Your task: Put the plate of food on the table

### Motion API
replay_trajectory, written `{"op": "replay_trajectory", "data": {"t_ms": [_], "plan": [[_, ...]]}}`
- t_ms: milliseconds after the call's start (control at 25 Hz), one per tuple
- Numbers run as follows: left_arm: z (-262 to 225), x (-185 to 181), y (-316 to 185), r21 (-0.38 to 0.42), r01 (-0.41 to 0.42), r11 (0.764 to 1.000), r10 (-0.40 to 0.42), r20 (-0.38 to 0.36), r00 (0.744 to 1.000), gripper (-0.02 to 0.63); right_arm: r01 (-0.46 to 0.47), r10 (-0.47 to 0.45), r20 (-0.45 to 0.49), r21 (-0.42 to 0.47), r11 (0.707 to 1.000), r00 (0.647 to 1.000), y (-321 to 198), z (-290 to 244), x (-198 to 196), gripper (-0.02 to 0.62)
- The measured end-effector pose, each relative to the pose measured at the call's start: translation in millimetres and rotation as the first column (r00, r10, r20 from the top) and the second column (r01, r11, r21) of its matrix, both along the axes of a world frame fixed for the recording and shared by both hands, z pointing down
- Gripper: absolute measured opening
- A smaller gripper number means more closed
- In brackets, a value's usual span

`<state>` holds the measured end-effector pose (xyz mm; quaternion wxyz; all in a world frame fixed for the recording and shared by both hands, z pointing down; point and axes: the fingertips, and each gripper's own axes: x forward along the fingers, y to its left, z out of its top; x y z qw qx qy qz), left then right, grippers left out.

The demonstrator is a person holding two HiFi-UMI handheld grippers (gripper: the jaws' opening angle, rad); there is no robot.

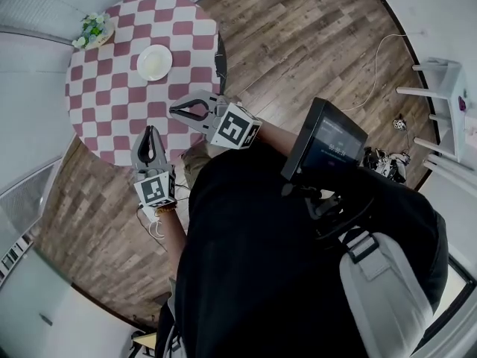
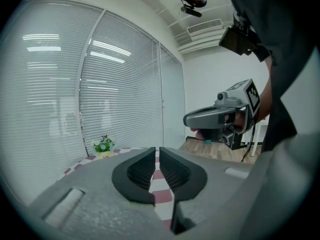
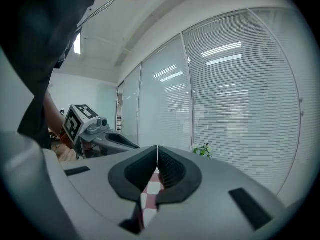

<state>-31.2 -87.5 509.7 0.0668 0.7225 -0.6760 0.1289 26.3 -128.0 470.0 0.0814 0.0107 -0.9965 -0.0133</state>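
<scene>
Your left gripper [image 1: 151, 130] and right gripper [image 1: 172, 111] are hovering over the near part of the table [image 1: 112, 103], both with jaws together and nothing between them. Ahead of them the tabletop is lying bare as far as the plate [image 1: 154, 62]. The flower pot [image 1: 95, 30] is standing at the far left rim, well apart from the plate, leaving a wide lane between. Something dark, perhaps a chair back [image 1: 221, 58], is crowding the table's right edge
</scene>
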Motion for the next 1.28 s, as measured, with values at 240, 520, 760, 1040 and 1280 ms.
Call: {"op": "replay_trajectory", "data": {"t_ms": [240,520,760,1040,1280], "plan": [[19.9,6.1,1.2,-0.032,-0.006,0.999,0.007,0.013,1.000,0.026,-0.015,0.014,-0.032,-0.037,0.999,0.999,0.9,20.6,3.3,0.011],[48.3,8.4,8.8,-0.080,0.001,0.997,0.001,0.027,1.000,0.026,-0.043,0.042,-0.081,-0.009,0.999,0.996,-4.9,45.1,6.6,0.011],[72.1,13.7,12.0,-0.119,-0.025,0.993,0.034,0.081,0.996,0.027,-0.047,0.044,-0.111,-0.030,0.998,0.993,-5.7,64.7,9.0,0.011],[89.7,19.7,11.3,-0.158,-0.030,0.987,0.044,0.085,0.995,0.028,-0.053,0.048,-0.153,-0.028,0.998,0.987,-4.0,82.0,12.3,0.009],[103.5,24.4,14.4,-0.195,-0.044,0.980,0.063,0.093,0.994,0.028,-0.064,0.057,-0.198,-0.031,0.997,0.979,-5.6,97.9,14.1,0.009]]}}
